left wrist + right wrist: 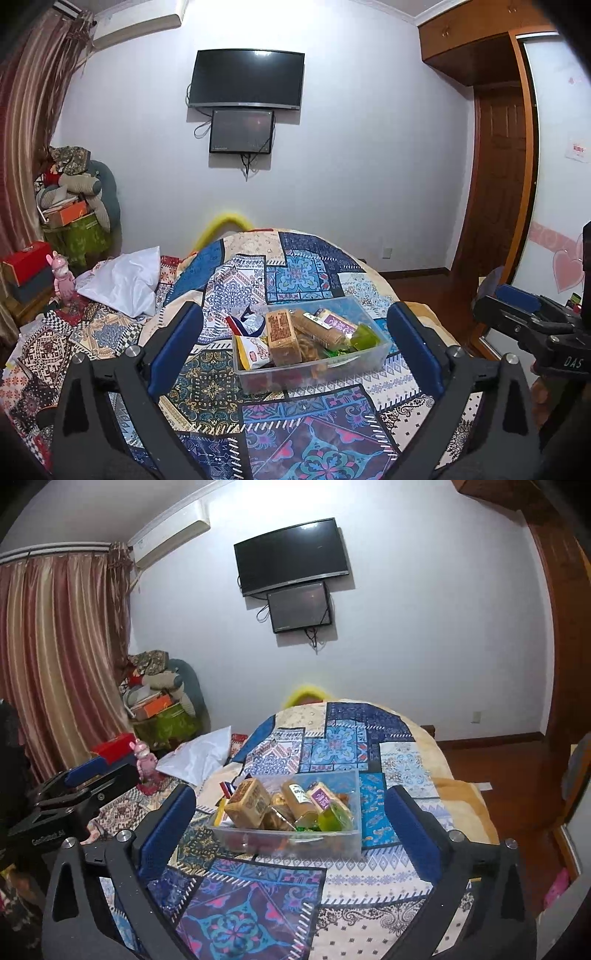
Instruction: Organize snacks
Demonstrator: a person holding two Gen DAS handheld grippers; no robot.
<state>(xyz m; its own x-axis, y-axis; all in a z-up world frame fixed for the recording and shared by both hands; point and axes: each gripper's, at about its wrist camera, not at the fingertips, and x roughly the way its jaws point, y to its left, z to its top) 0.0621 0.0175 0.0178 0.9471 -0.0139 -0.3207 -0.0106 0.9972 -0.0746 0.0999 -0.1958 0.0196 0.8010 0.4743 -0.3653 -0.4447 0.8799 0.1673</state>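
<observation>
While both claws hang wide apart holding nothing, the left gripper (291,339) and right gripper (291,823) face one clear bin (354,834) at 12 o'clock on the patterned quilt (332,882). Snacks already sit piled inside: one brown block pack (248,805), two wrapped rolls (301,799), one green jelly (334,819), more I can't count. Could be pre-sort or finished, honestly.
</observation>
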